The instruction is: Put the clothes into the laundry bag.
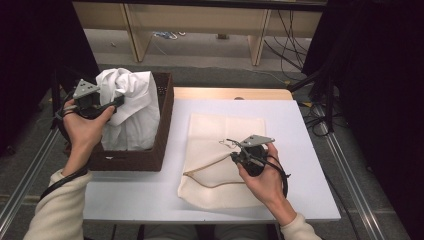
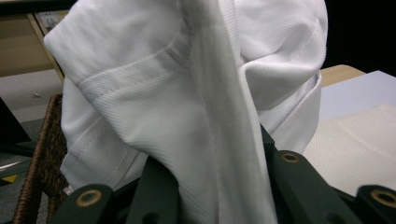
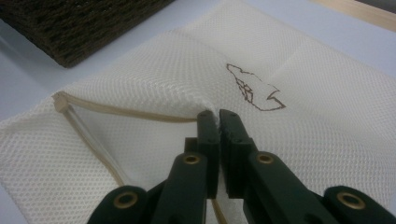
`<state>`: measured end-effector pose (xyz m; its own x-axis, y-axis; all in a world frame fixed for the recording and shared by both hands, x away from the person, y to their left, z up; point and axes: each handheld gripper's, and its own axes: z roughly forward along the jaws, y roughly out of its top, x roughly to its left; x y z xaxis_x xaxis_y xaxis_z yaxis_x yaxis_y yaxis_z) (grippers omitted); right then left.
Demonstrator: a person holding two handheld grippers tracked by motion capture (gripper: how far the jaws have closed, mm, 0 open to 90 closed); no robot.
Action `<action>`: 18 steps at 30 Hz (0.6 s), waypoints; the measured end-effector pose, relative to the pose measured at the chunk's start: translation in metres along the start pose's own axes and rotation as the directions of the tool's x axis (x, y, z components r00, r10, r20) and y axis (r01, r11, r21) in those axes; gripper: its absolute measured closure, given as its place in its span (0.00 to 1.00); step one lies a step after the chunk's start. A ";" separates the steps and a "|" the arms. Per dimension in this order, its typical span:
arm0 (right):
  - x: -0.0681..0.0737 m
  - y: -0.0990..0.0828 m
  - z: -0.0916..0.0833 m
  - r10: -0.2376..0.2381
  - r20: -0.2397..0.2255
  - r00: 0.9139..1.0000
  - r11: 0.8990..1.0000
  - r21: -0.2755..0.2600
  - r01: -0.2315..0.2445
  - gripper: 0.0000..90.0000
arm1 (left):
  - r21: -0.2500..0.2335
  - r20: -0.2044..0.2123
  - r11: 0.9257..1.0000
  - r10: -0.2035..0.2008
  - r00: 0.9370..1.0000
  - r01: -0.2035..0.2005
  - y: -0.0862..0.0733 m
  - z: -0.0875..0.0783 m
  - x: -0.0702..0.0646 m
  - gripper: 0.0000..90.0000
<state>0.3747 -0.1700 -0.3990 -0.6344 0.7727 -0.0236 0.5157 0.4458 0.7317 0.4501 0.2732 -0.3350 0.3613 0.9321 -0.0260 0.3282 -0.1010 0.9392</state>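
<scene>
A: White garment (image 1: 131, 107): bunched, hanging from your left gripper (image 1: 107, 105) above the brown woven basket (image 1: 162, 125), lower folds still down inside it. In the left gripper view the jaws are closed on a thick fold of the garment (image 2: 196, 116), cloth packed between them.

B: And the mesh bag?

A: Cream mesh laundry bag (image 1: 220, 160) lies flat on the worktop (image 1: 300, 150), just right of the basket. Your right gripper (image 1: 235, 156) sits at the bag's drawstring edge; in the right gripper view its jaws are pressed almost together on the rim of the mesh bag (image 3: 140, 93), next to the tan cord (image 3: 130, 112). Only a thin pinch of mesh is in them.

B: How should you run the step?

A: Judgement: lift until the trailing folds clear the basket rim before you swing right, or the cloth may drag on the weave. Raise the pinched rim so the mouth gapes toward the basket; at present it looks nearly flat. Feed the lowest fold in first.

B: Risks?

A: The thin pinch could slip. The garment's bulk may bridge the mouth rather than enter.
</scene>
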 end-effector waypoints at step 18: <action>0.002 -0.001 0.001 0.020 0.002 1.000 1.000 0.017 -0.020 0.98 | -0.123 0.077 0.987 0.113 0.991 -0.103 0.022 -0.053 -0.036 0.80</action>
<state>0.3735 -0.1688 -0.4002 -0.6226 0.7824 -0.0109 0.5380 0.4382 0.7201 0.3981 0.2564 -0.2952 0.4617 0.8854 0.0538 0.1796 -0.1527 0.9718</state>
